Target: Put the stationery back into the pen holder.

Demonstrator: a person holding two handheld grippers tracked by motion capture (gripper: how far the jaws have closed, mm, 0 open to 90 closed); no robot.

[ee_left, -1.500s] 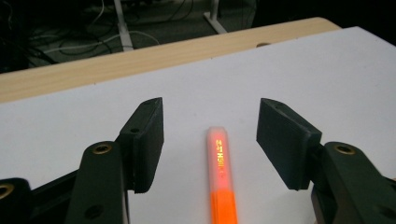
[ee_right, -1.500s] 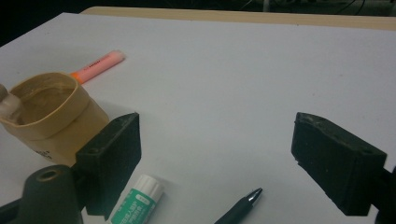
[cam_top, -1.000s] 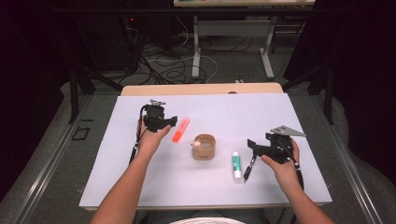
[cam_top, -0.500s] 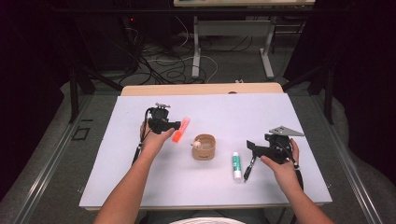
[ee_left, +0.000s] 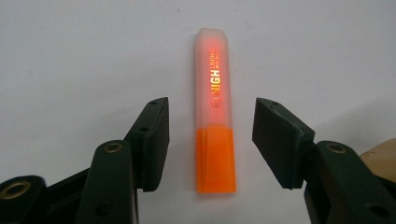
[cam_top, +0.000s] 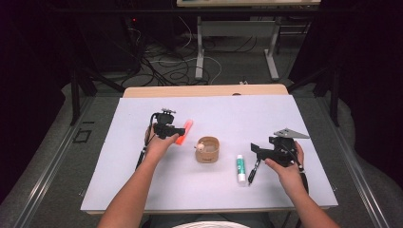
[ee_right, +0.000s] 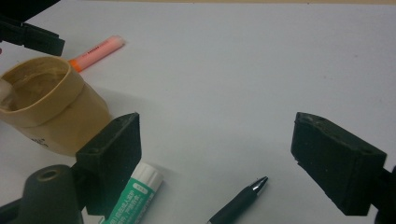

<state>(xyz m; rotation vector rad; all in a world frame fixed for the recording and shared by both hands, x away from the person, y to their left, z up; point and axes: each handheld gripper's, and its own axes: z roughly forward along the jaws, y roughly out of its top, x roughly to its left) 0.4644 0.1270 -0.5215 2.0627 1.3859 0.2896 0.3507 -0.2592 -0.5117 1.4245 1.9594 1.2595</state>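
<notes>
I count one highlighter, one paper cup, one glue stick and one pen on the white table, plus my two grippers. In the high view my left gripper sits left of centre, the forearm running up from the bottom edge and the hand wrapped around the body from below, its jaws pointing toward the right of the frame at the highlighter. In the left gripper view my left jaws have just been closing and stand on either side of the highlighter with white table showing between each pad and the barrel, so they are open around it and grip nothing. The highlighter lies flat at the centre of that frame, a frosted pale cap glowing orange-red toward the top with "HIGH" printed along it, and a solid orange body at the bottom. My right gripper rests at right of centre in the high view, held by the hand from behind, with jaws spread wide over bare table, the glue stick and pen at the bottom of its own view, the cup at left.
</notes>
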